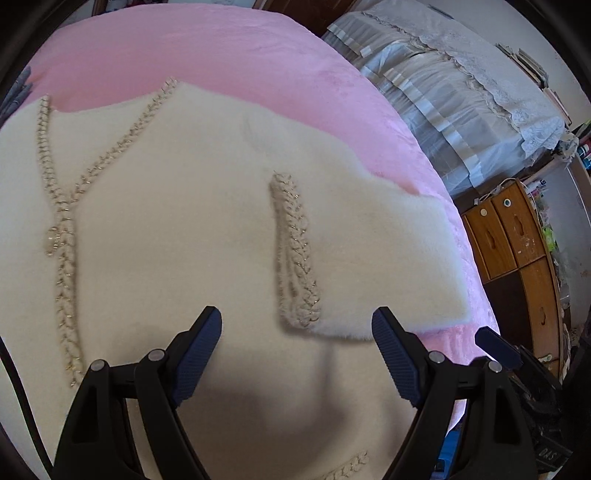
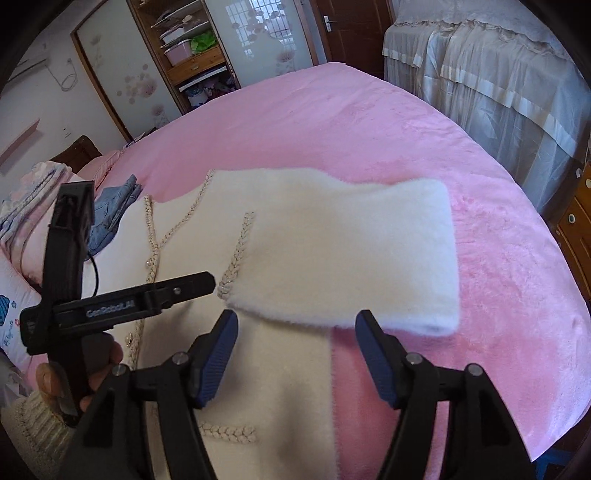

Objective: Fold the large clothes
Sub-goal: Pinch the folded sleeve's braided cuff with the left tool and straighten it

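Observation:
A cream fluffy cardigan [image 1: 166, 221] with braided trim lies flat on the pink bedcover [image 1: 221, 55]. One sleeve [image 1: 369, 251] is folded across its front, with the braided cuff pointing toward me. My left gripper [image 1: 295, 317] hovers open just above the cardigan body, with nothing between its fingers. In the right wrist view the folded sleeve [image 2: 343, 254] lies over the cardigan [image 2: 288, 387] and the bedcover [image 2: 369, 122]. My right gripper [image 2: 297, 319] stands open just short of the sleeve's near edge, holding nothing. The left gripper [image 2: 207, 282] shows at left in a hand [image 2: 99, 354].
Folded jeans [image 2: 114, 206] and pillows [image 2: 22, 221] lie at the bed's far left. A wooden cabinet [image 1: 517, 251] stands beside the bed at right, and lace-covered furniture [image 1: 443, 92] behind it. A shelf unit [image 2: 184, 48] and a door [image 2: 351, 29] are beyond the bed.

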Action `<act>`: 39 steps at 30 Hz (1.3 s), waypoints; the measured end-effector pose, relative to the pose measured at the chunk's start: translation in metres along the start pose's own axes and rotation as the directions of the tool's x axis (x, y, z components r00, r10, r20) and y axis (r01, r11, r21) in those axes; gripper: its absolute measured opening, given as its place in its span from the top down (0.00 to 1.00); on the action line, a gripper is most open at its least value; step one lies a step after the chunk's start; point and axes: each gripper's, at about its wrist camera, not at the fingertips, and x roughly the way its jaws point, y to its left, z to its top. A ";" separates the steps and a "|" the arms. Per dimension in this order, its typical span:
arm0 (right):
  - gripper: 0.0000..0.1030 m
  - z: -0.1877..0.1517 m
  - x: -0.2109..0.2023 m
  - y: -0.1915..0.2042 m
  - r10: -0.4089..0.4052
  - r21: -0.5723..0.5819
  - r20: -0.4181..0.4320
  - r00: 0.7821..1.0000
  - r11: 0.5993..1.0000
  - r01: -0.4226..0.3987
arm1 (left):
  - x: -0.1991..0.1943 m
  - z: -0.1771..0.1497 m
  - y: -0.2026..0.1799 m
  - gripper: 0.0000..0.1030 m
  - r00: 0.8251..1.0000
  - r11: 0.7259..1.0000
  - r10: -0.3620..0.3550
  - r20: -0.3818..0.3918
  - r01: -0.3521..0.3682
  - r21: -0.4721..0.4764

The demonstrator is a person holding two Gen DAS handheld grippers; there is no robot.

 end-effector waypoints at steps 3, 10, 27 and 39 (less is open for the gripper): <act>0.36 -0.008 0.003 -0.009 -0.005 0.029 -0.011 1.000 1.000 0.006 | 0.026 0.006 -0.002 0.26 0.999 1.000 -0.006 -0.043 0.005 -0.019; 0.36 -0.024 0.022 -0.026 -0.047 0.070 -0.066 0.997 0.996 0.052 | 0.044 0.020 -0.034 0.86 0.990 0.991 0.133 -0.041 -0.132 0.021; 0.36 0.026 0.085 0.002 -0.086 -0.009 -0.102 0.991 0.996 0.085 | -0.191 0.097 0.029 0.87 0.805 0.907 0.405 0.434 -0.412 -0.082; 0.47 0.015 0.126 0.073 -0.288 -0.314 -0.102 0.952 0.918 0.244 | -0.107 0.005 0.203 0.86 0.863 0.855 0.500 0.080 -0.476 -0.208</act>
